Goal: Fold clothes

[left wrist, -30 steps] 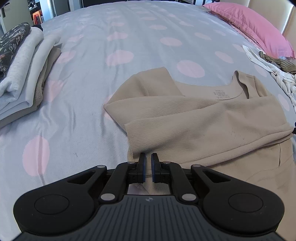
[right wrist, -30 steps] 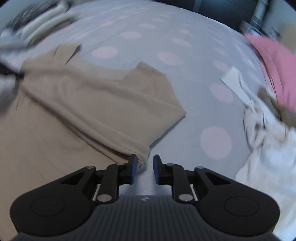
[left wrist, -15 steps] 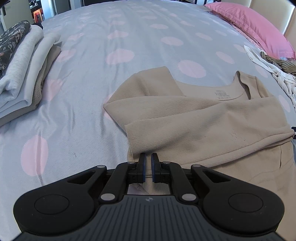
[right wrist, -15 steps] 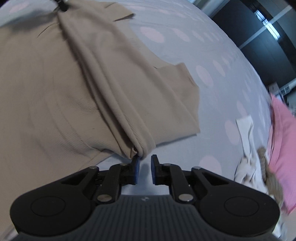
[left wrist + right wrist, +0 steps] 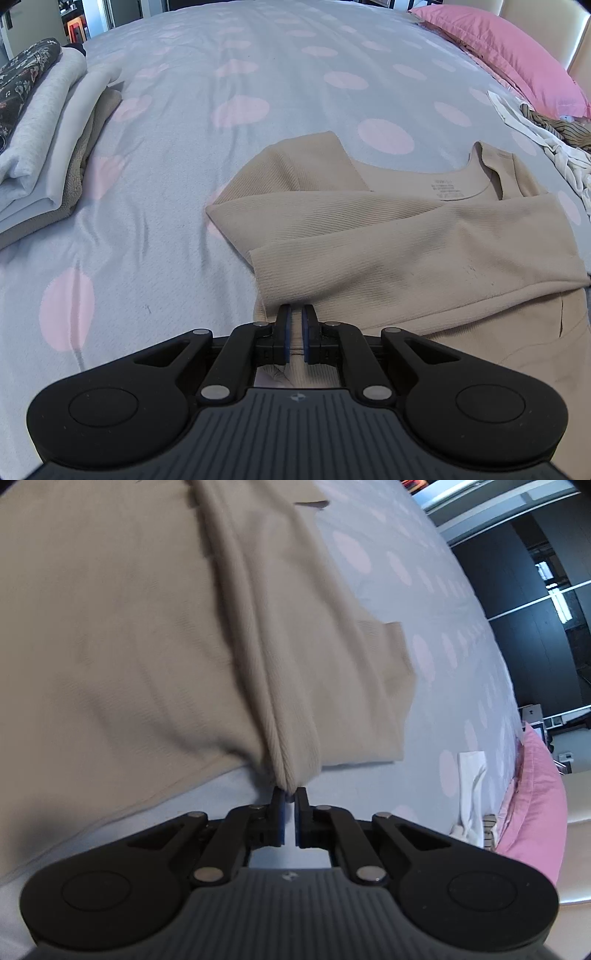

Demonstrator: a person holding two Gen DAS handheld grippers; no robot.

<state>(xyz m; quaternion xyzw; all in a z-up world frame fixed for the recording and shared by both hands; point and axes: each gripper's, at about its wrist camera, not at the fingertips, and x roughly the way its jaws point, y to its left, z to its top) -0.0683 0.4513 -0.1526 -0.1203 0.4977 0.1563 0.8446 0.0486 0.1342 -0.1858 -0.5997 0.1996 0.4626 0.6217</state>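
Left tool (image 5: 294, 334) pressed nearly together on a fold of the beige ribbed long-sleeved top (image 5: 424, 258), pinching the cloth at its near left edge, just under the cuff of the sleeve folded across the chest. Same grip and same place as half a second and a second ago; only a slight shift of view, no visible change in the lie of the garment from this side. Top spread flat on the grey bedspread with pink dots (image 5: 258, 74), neckline and printed label facing up, one sleeve crossing the body from right to left.

Right tool (image 5: 290, 821) now narrowed on a bunched ridge of the same beige top (image 5: 129, 646), fingertips meeting the gathered cloth at its near edge. A second ago: spread wider and clear of the hem. Half a second ago: just reaching the folded edge. Now closer in, with the ridge running straight from the tips up across the view; picture somewhat blurred, so depth of the pinch hard to judge.

Stack of folded grey, white and tan garments (image 5: 48, 147) at the far left of the bed, well apart from the top. Pink pillow (image 5: 509, 48) at the far right, with a loose heap of white and striped clothes (image 5: 546, 140) near it.
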